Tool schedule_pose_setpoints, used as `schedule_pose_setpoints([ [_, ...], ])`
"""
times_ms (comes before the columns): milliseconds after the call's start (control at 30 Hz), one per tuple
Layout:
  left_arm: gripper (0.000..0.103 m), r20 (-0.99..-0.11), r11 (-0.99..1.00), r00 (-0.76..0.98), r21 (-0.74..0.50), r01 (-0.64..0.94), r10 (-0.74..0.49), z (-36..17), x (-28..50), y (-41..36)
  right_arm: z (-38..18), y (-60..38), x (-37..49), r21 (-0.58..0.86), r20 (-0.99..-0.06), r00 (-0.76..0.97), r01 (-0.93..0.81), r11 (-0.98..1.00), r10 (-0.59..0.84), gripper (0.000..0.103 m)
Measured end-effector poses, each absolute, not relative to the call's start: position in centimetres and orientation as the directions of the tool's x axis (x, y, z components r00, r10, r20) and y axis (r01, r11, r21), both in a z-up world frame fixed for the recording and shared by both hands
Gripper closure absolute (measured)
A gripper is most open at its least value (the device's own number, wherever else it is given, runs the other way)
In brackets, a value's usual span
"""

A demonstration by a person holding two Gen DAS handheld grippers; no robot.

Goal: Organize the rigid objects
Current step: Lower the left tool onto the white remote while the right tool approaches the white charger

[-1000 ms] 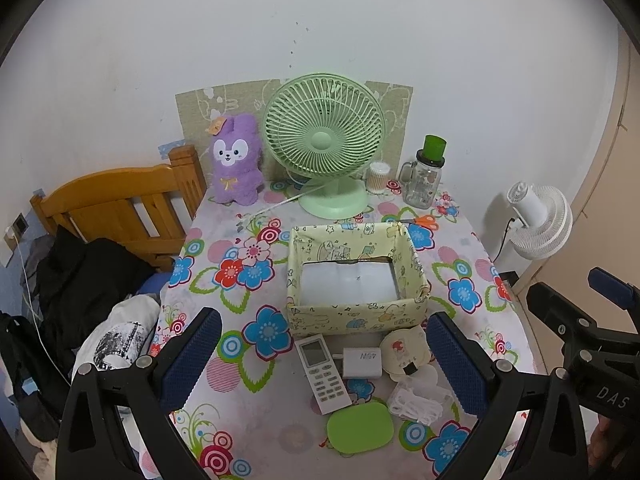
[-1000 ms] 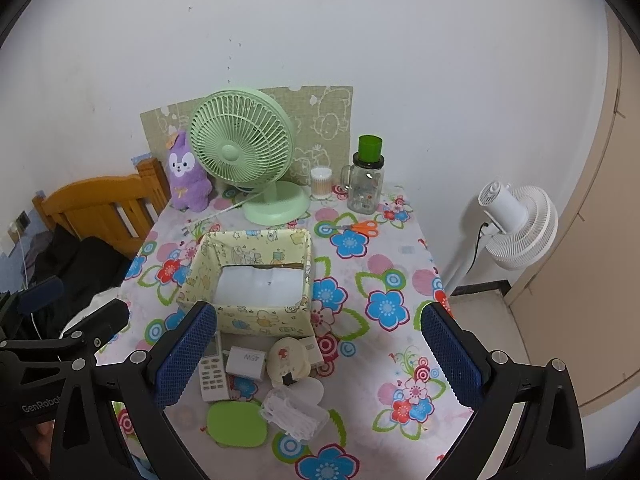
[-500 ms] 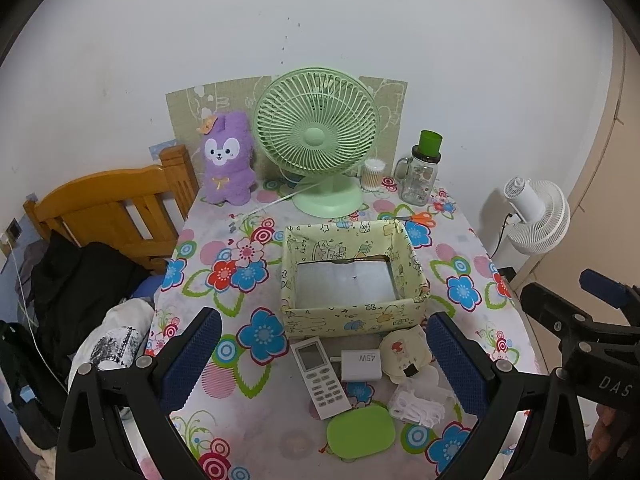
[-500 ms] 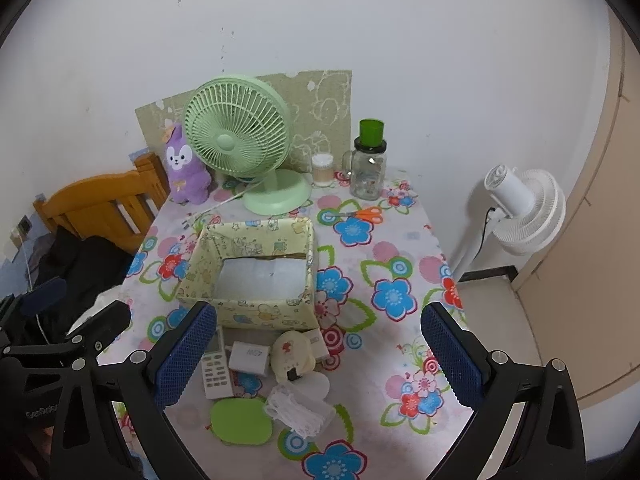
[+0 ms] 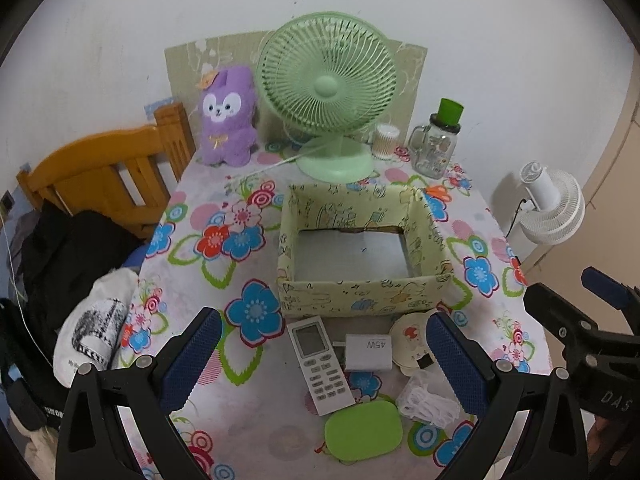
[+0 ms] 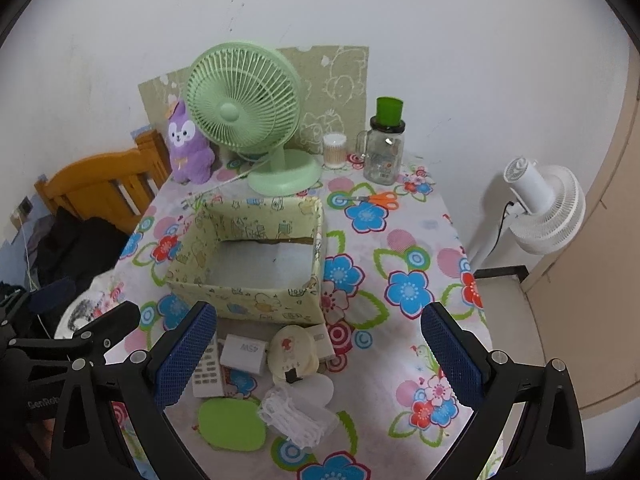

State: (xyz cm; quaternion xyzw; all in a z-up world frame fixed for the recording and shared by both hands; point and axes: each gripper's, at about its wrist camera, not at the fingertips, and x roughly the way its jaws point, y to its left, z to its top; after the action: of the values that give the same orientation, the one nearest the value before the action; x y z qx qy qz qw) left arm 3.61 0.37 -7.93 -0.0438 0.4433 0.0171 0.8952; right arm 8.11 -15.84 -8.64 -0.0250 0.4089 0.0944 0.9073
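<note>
An empty yellow patterned box (image 5: 360, 292) (image 6: 256, 296) stands mid-table. In front of it lie a white remote (image 5: 320, 364) (image 6: 208, 372), a white 45W charger (image 5: 368, 352) (image 6: 244, 354), a round cream case (image 5: 412, 340) (image 6: 290, 354), a clear packet of white pieces (image 5: 430, 400) (image 6: 296, 412) and a green oval case (image 5: 362, 428) (image 6: 232, 420). My left gripper (image 5: 324, 360) is open and empty above the remote and charger. My right gripper (image 6: 320, 360) is open and empty above the cream case.
At the table's back stand a green fan (image 5: 328, 92), a purple plush (image 5: 226, 120), a cotton-swab jar (image 5: 385, 140) and a glass jar with green lid (image 5: 438, 144). Orange scissors (image 6: 378, 199) lie back right. A wooden bed frame (image 5: 104, 176) is left, a white fan (image 5: 552, 208) right.
Both grippers have moved forward and lower toward the table; the box and small items look larger. Nothing on the table has moved.
</note>
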Motion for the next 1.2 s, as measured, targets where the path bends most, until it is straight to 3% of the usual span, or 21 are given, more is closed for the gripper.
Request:
schedule_pose_setpoints([
  [733, 0.000, -0.899, 0.989, 0.437, -0.044, -0.138, 0.021, -19.0, 6.2, -0.3, -19.1, -16.2, 11.5, 0.036, -0.833, 0.535, -0.207, 0.978, 0.143, 0.000],
  [1200, 0.004, -0.934, 0.987, 0.353, -0.009, -0.163, 0.050, -22.8, 6.8, 0.2, -22.4, -14.5, 12.6, 0.021, -0.866, 0.479, -0.251, 0.968, 0.143, 0.000],
])
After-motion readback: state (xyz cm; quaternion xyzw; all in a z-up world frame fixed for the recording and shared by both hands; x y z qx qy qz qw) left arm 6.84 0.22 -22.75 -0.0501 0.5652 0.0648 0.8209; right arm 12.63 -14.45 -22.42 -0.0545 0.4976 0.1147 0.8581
